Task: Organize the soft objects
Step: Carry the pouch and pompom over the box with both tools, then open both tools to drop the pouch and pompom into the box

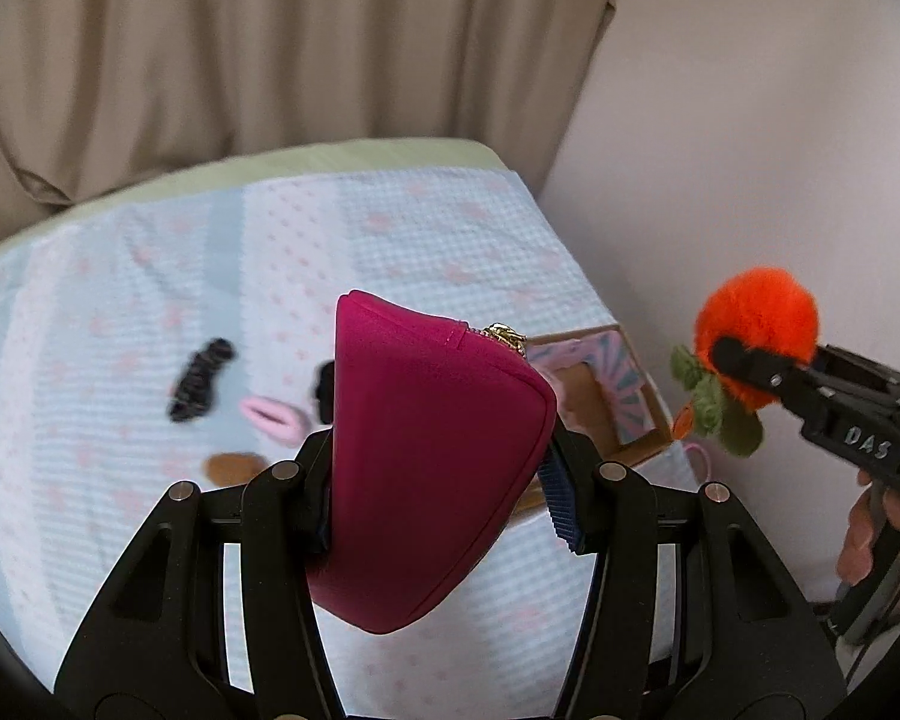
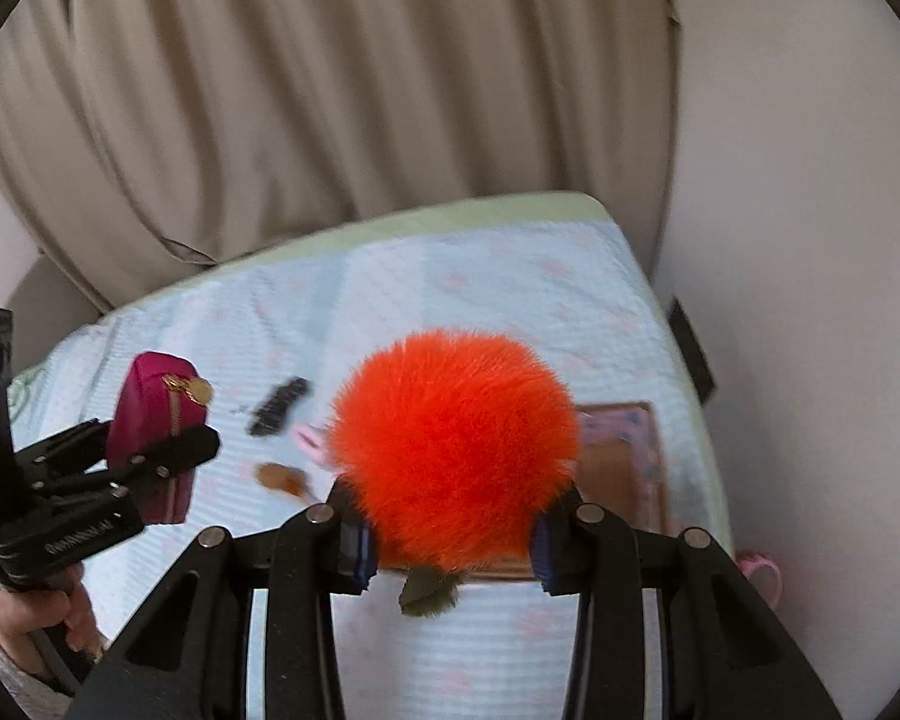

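My left gripper [image 1: 441, 456] is shut on a magenta zip pouch [image 1: 426, 450] with a gold zipper pull and holds it above the bed; it also shows in the right wrist view [image 2: 156, 420]. My right gripper [image 2: 450, 531] is shut on a fluffy orange pom-pom [image 2: 453, 447] with green leaves, held above a cardboard box [image 2: 624, 468]. In the left wrist view the pom-pom [image 1: 756, 330] hangs at the right, beyond the box [image 1: 594, 402]. A black scrunchie [image 1: 201, 381], a pink scrunchie [image 1: 273, 417] and a brown one [image 1: 231, 468] lie on the bed.
The bed has a light blue patterned cover [image 1: 150, 312]. Beige curtains [image 1: 270, 48] hang behind it and a white wall [image 1: 750, 150] runs along its right side. A pink item [image 2: 762, 567] lies at the bed's right edge.
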The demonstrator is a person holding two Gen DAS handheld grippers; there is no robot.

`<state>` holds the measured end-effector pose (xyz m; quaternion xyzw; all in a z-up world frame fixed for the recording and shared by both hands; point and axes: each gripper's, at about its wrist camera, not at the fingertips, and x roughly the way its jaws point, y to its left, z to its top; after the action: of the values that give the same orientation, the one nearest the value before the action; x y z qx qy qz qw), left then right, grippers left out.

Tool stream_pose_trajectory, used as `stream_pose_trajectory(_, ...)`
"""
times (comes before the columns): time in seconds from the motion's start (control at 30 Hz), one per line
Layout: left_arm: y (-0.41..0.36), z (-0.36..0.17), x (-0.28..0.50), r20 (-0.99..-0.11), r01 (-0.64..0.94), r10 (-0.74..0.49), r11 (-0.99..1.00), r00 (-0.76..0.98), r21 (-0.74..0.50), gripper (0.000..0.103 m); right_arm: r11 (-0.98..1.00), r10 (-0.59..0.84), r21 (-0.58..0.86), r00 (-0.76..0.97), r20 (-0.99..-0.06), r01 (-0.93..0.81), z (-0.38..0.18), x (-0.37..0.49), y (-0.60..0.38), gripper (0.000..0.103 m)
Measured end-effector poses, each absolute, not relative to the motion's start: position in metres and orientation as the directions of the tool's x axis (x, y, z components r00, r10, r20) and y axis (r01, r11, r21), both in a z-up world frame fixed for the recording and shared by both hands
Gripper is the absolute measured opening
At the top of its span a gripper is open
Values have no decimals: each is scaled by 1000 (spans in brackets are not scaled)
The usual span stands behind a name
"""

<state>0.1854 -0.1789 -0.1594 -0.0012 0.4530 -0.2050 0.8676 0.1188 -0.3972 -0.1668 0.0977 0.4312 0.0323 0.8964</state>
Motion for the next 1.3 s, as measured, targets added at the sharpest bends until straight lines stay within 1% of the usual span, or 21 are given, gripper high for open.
stream_pose_trajectory(0.1,-209,-174,191,-801,366,-373,907,468,-208,49,985,97,164,594,-799,60,-187,125,-419,36)
stream_pose_trajectory(0.2,-236,-192,195,-821,388,-381,896,424,-216,49,984,87,160,558,-825,83,-211,134,-437,36)
stream_pose_trajectory(0.33,-267,-224,204,-846,395,-396,885,356,-247,49,977,84,173,514,-854,127,-240,144,-452,36)
stream_pose_trajectory(0.53,-308,-284,229,-884,401,-377,881,275,-251,49,961,107,208,451,-886,181,-289,164,-468,36)
stream_pose_trajectory(0.63,-323,-312,241,-902,416,-359,877,239,-239,49,951,118,225,421,-899,213,-313,175,-479,36)
stream_pose_trajectory(0.77,-344,-348,247,-926,479,-333,851,178,-214,49,946,136,239,398,-907,221,-332,191,-485,36)
stream_pose_trajectory(0.9,-353,-363,249,-938,506,-312,840,152,-198,49,945,147,243,382,-913,219,-340,202,-487,36)
stream_pose_trajectory(0.93,-356,-363,249,-939,512,-309,837,151,-193,51,944,150,246,381,-912,218,-341,204,-487,38)
stream_pose_trajectory(0.97,-357,-363,250,-938,525,-312,829,151,-191,61,943,154,251,378,-913,220,-343,207,-488,42)
stream_pose_trajectory(1.0,-357,-361,250,-934,537,-323,820,151,-197,73,940,160,258,381,-911,223,-344,209,-489,45)
stream_pose_trajectory(1.03,-358,-359,250,-931,548,-330,813,154,-197,101,934,171,274,389,-905,228,-343,210,-491,59)
stream_pose_trajectory(1.07,-358,-358,249,-931,561,-329,805,156,-190,103,931,176,283,395,-902,231,-344,211,-490,84)
stream_pose_trajectory(1.1,-356,-357,248,-935,572,-315,802,161,-172,103,927,182,293,404,-897,234,-343,211,-491,96)
stream_pose_trajectory(1.13,-353,-356,247,-937,578,-303,801,172,-153,103,925,186,299,410,-893,234,-343,212,-491,103)
stream_pose_trajectory(1.3,-333,-353,246,-937,552,-302,818,174,-161,103,929,174,290,419,-891,229,-339,206,-487,103)
